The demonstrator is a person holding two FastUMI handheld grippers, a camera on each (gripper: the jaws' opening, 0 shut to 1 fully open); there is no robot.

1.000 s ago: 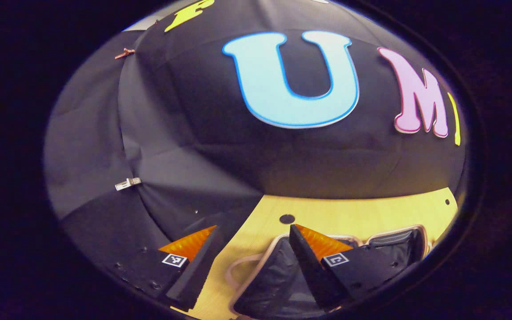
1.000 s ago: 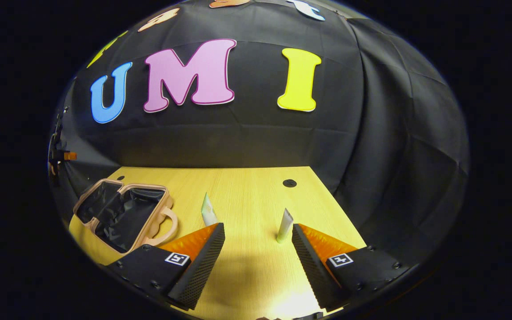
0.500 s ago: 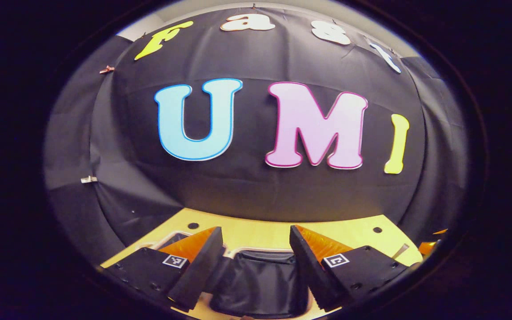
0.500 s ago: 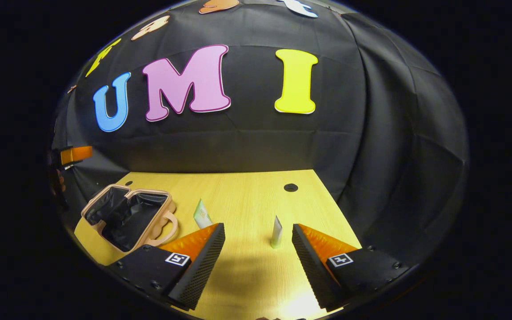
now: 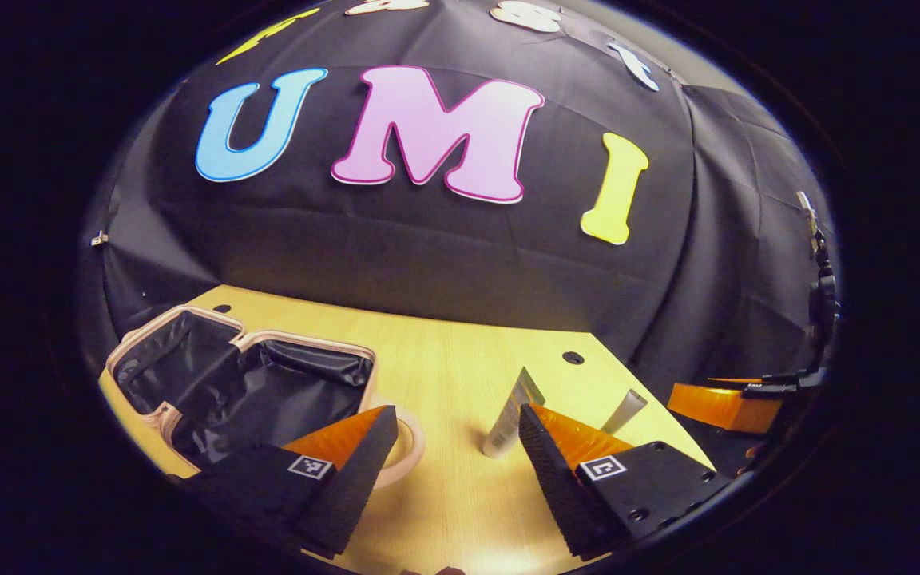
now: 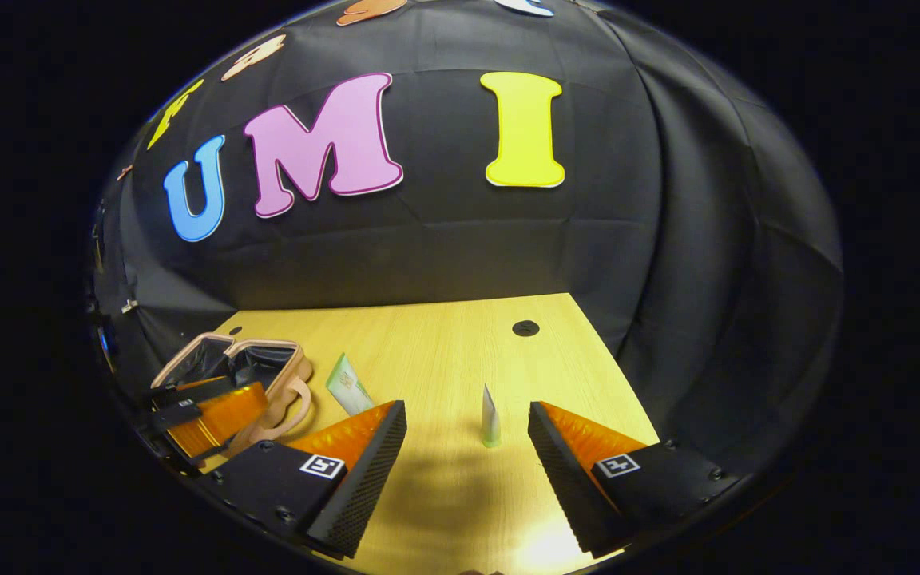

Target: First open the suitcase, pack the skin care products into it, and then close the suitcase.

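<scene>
From my right gripper (image 6: 466,447) I see its fingers spread wide over the pale wooden table (image 6: 444,351), empty. A small white tube with a green cap (image 6: 490,418) stands upright between them, farther off. A second, green-printed tube (image 6: 348,386) stands tilted left of it, beside the open pink suitcase with black lining (image 6: 268,363). The left gripper (image 6: 204,409) hovers before that suitcase.

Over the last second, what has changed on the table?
The left gripper swung right from over the suitcase toward the tubes; its fingers now bracket one tube. The right gripper barely shifted. Both stay open and empty; the suitcase stays open, both tubes standing.
</scene>
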